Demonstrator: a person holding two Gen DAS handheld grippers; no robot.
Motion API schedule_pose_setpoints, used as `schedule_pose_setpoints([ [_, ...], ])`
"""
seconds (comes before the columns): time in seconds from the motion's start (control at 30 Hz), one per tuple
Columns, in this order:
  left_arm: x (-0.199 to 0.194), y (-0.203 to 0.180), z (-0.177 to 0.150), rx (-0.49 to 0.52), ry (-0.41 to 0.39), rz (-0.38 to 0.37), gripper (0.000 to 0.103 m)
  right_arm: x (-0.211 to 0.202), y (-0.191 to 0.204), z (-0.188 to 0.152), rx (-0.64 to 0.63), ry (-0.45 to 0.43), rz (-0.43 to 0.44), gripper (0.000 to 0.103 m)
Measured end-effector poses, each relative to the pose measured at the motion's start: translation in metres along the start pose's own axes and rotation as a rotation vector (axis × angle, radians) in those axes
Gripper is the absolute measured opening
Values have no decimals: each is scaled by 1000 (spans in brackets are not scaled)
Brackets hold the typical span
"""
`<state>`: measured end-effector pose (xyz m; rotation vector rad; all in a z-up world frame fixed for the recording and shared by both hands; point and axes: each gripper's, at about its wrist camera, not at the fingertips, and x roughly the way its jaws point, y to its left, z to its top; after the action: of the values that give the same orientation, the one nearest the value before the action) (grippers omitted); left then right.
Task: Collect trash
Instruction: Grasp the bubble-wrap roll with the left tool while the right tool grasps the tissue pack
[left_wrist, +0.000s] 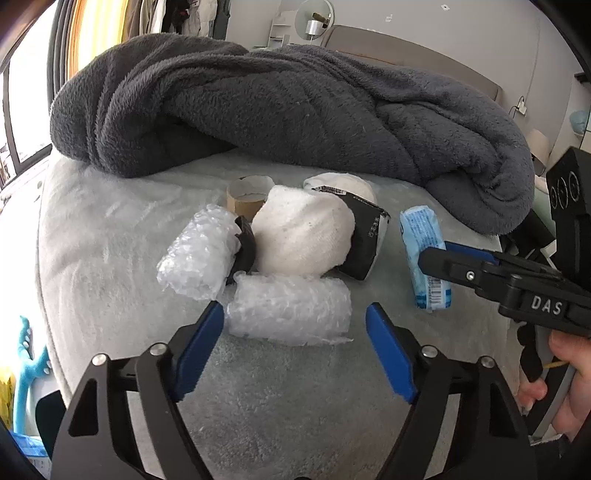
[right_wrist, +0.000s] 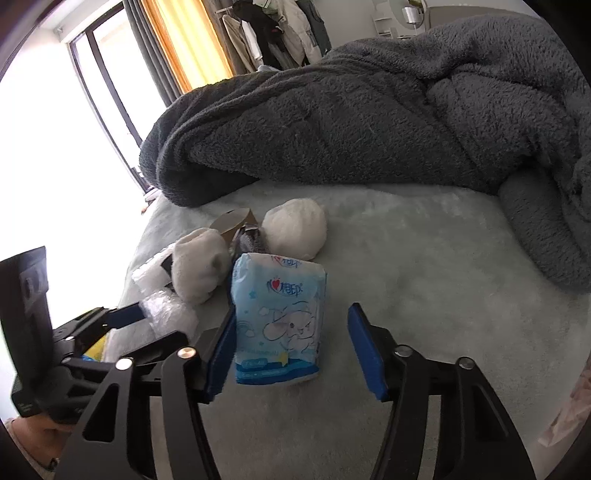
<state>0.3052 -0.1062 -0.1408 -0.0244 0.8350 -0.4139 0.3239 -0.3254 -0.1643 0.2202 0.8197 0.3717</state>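
Left gripper, jaws spread, straddles a bubble-wrap roll without pressing it. Right gripper, jaws spread, brackets a blue tissue pack; the left pad lies against its edge, the right pad stands apart. Behind lie white wads, a cardboard tube and a grey blanket on the pale bed cover.

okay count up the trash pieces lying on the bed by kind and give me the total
Bubble wrap rolls: 2
White wads: 2
Cardboard tube: 1
Blue tissue pack: 1
Black-and-white wrapper: 1
Total: 7
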Motion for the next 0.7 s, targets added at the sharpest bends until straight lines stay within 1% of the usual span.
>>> schedule_pose_setpoints([
  [0.07,2,0,0,-7,5,-8,75,0,-2,-1,19,6,34,54],
  [0.13,3,1,0,-12,6,-11,74,1,-4,-3,38,12,62,52],
  [0.23,5,0,0,-14,12,-15,66,4,-4,-4,40,28,80,52],
  [0.5,-2,-1,-1,-6,-13,-35,63,15,-1,-6,42,67,73,52],
  [0.53,-4,-1,-1,-4,-15,-42,63,17,-2,-7,48,71,67,59],
  [0.57,-6,-1,0,-1,-19,-48,62,19,-3,-7,54,77,65,60],
  [0.67,-14,0,1,-1,-40,-64,63,21,-4,-7,73,75,73,59],
  [0.7,-17,1,2,-4,-49,-71,62,20,-4,-6,74,71,77,53],
])
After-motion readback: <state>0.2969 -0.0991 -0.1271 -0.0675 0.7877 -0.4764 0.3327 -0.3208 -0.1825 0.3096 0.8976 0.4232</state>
